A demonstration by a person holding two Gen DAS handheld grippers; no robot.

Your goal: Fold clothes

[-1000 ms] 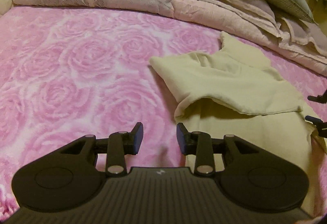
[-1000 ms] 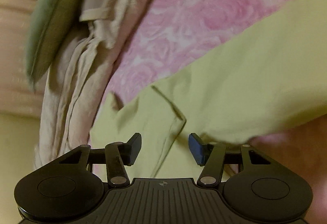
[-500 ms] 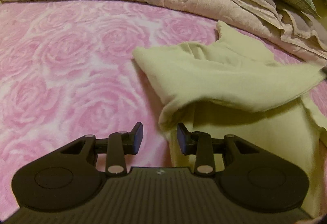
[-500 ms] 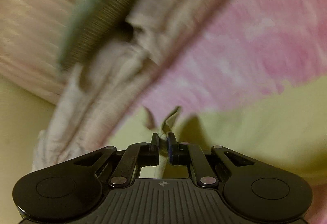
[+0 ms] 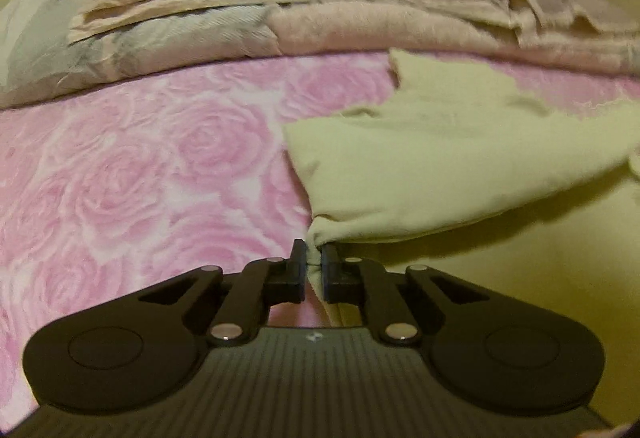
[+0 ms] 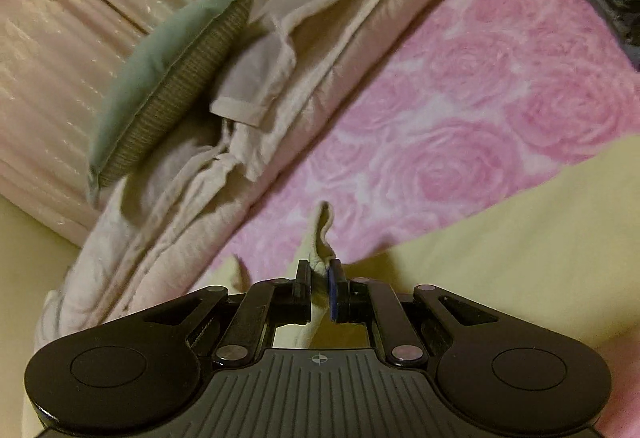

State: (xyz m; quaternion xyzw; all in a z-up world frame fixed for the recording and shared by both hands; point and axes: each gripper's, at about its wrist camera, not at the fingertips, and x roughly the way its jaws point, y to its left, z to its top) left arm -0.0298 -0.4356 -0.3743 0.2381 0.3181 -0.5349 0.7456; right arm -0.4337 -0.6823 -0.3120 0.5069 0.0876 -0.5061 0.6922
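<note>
Two claws, left claw [image 5: 314, 258] and right claw [image 6: 319, 270], each pinch one yellow garment [image 5: 460, 166] (single piece).

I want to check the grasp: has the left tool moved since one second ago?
Yes. The left tool advanced toward the pale yellow cloth garment and closed on its edge.

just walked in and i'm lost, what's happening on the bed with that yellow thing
A person is folding a pale yellow garment on a pink rose-patterned bedspread, using a handheld tool in each hand. The left tool is shut on a bunched corner of the garment, and the right tool is shut on another pinched edge. Part of the cloth is lifted and draped over the rest. Folded beige bedding and a green cushion lie at the far side.
</note>
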